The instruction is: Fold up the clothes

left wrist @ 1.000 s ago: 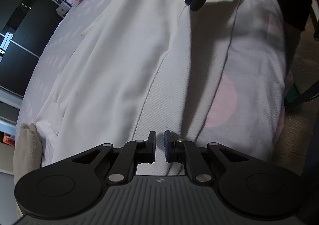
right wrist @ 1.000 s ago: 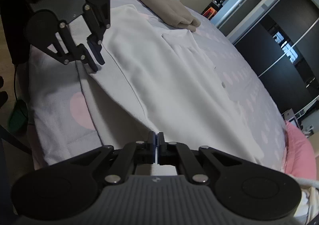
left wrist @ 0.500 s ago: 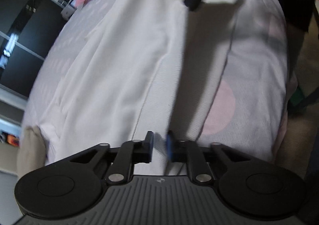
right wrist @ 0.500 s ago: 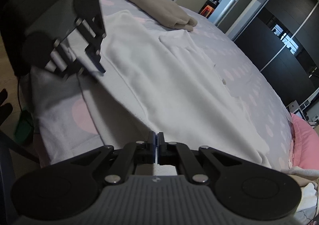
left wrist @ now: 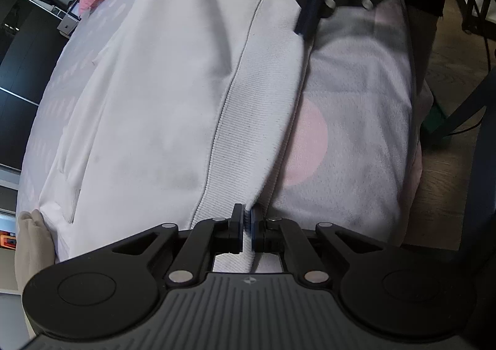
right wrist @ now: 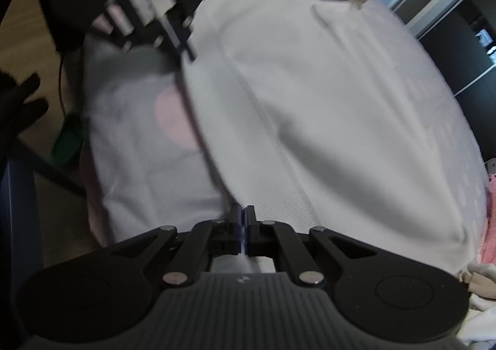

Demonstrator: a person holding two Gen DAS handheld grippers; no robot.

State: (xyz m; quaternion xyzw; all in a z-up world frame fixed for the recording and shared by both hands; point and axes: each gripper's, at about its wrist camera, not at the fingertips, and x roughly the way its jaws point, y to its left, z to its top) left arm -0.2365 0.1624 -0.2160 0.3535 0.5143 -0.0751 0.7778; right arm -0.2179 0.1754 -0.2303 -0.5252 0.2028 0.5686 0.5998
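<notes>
Jaws of both grippers pinched on white garment (left wrist: 161, 95) hem — taut.

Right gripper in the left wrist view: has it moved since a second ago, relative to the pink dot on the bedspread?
Yes. The right gripper has come down the picture toward the pink dot, closing part of the gap.

Left claw (left wrist: 247, 226): matte black linkage arms, silver round pivot screws, blue pads on fingers (left wrist: 237, 227). Ribbed grey housing, two round black discs at sides, small cross mark centre. Right claw (right wrist: 243, 230): same build.
</notes>
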